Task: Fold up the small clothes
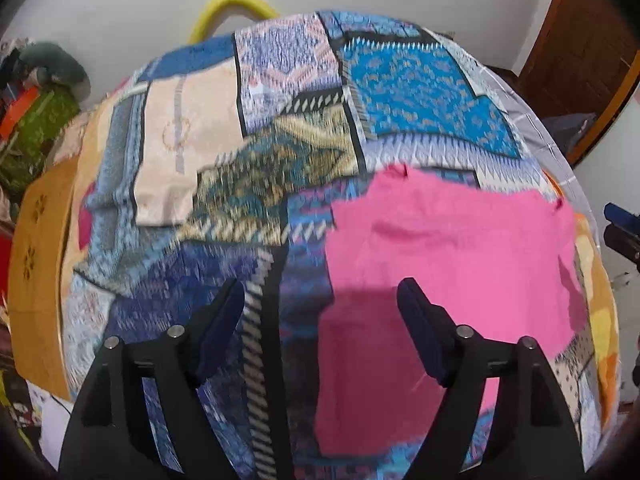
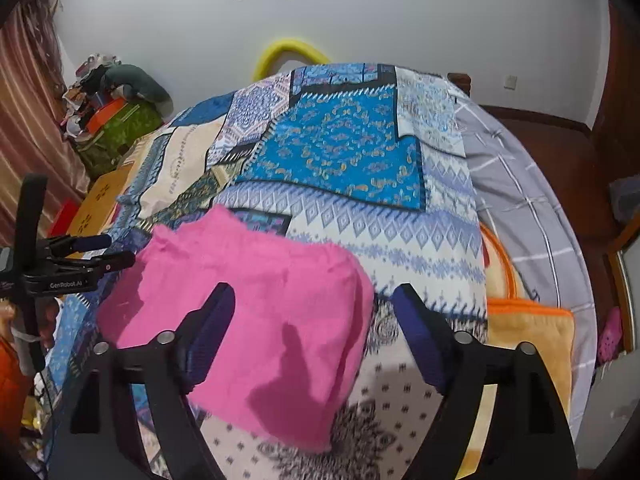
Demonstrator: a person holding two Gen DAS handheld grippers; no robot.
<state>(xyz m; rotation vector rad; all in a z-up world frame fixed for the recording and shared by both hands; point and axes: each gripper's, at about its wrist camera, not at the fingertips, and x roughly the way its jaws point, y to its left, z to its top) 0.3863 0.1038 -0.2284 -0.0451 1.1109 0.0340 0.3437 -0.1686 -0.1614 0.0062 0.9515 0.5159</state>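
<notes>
Right wrist: "GenRobot.AI" on left gripper [image 2: 110,252]

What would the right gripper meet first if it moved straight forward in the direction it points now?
Probably the pink garment. The open right gripper points down at the patterned bedspread, and the garment's right edge lies between its fingers. Depth is unclear, so it might meet the bedspread just beside that edge.

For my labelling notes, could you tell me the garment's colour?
Plain pink garment; clearest in the right wrist view.
</notes>
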